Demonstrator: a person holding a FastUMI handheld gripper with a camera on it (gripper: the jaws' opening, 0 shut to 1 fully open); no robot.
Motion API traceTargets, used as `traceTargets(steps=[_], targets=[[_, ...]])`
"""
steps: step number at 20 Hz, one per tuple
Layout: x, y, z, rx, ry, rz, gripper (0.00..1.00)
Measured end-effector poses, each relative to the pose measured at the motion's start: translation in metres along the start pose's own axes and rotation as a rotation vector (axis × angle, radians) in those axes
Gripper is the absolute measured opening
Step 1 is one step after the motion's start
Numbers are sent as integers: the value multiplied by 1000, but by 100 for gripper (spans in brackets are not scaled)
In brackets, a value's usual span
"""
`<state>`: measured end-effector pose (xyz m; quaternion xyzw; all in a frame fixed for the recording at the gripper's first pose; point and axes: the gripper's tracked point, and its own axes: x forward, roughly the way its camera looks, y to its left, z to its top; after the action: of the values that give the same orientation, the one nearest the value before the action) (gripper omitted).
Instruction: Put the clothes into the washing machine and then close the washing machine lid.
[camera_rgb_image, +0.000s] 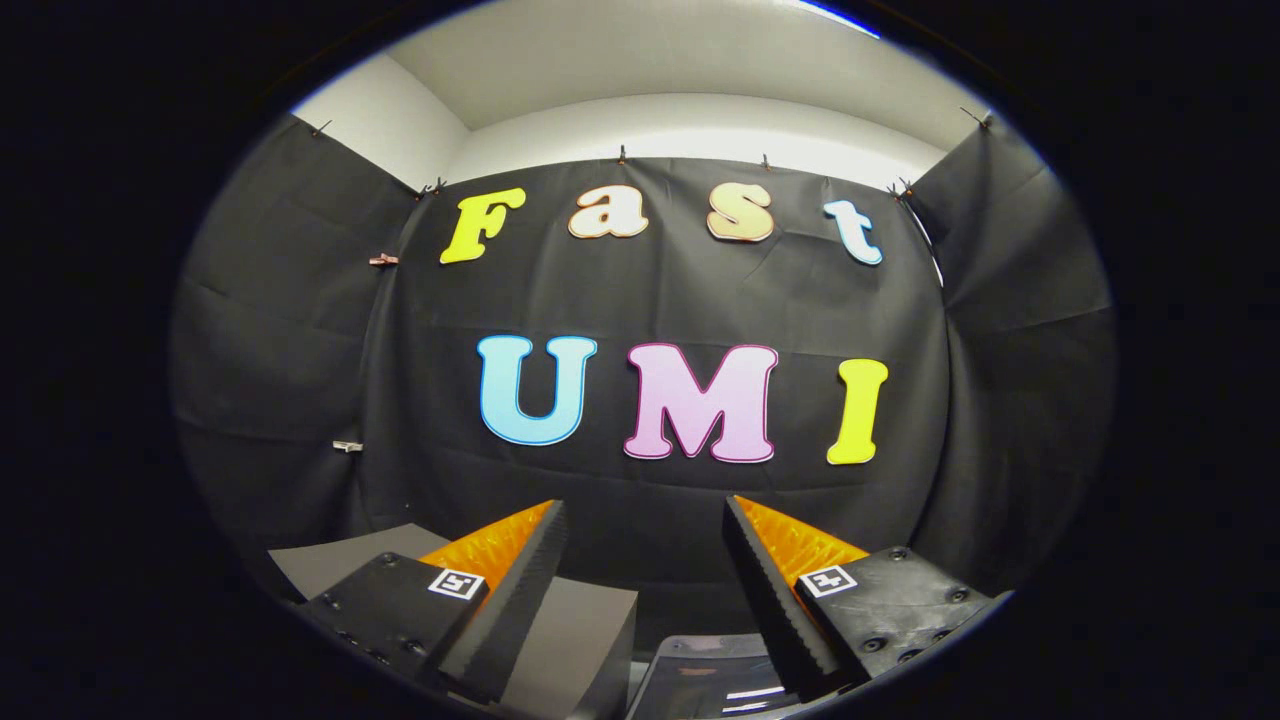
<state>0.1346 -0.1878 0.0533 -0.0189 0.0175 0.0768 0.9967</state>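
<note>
Washing machine's dark, glossy translucent lid (715, 680) sits low between and just below my gripper (645, 540), whose two fingers stand spread wide apart with nothing between them. A grey, flat-topped box-shaped block (580, 640) lies just beside that lid, under my left finger. Beyond the lid hangs the booth's black cloth wall (660, 300), with a white wall (690, 125) above it.
</note>
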Motion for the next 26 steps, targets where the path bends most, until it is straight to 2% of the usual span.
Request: traceTargets(steps=[9, 26], targets=[[-5, 8, 3, -49, -12, 31, 98], [-6, 13, -3, -53, 14, 46, 99]])
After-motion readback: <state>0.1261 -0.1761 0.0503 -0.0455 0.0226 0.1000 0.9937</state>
